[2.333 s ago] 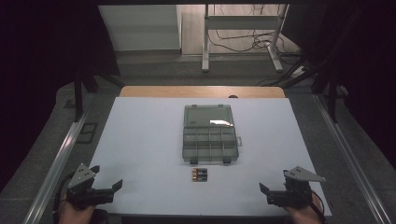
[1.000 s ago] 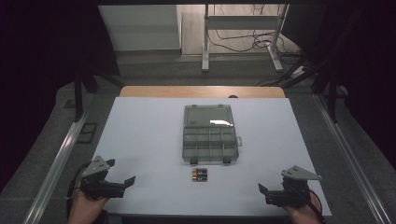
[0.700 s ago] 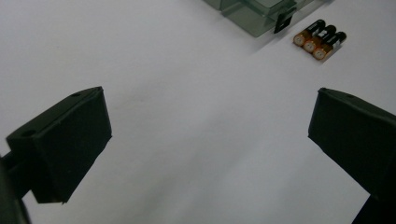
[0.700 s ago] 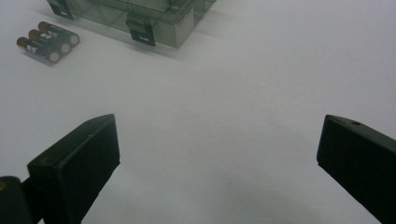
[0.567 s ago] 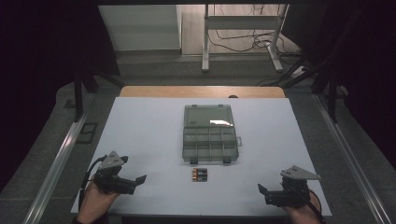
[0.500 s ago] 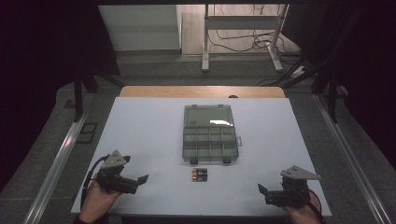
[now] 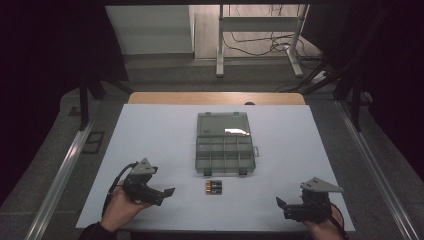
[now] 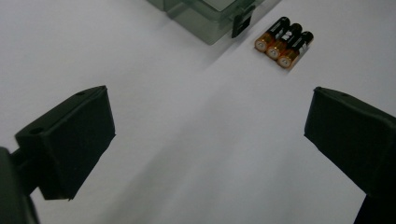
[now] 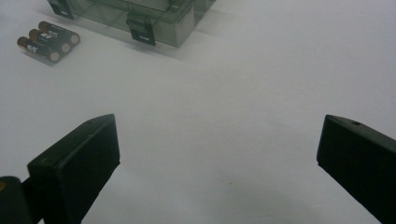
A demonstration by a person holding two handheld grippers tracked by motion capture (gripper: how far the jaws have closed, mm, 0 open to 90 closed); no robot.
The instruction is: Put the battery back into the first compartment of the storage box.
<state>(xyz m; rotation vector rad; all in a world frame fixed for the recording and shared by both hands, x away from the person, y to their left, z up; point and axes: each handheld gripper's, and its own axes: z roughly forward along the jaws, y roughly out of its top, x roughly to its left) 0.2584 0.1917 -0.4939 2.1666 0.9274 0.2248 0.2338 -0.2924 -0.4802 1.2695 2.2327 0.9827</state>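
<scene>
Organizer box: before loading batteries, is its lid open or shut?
Shut: the organizer box lies flat with its lid down; both front latches hang over the edge.

Black-and-copper batteries (image 7: 214, 187), translucent grey compartment box (image 7: 224, 143), white tabletop (image 7: 150, 135), black gripper jaws.

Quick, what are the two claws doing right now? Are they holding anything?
Left gripper: open, holding nothing, near the batteries.
Right gripper: open, holding nothing.
</scene>
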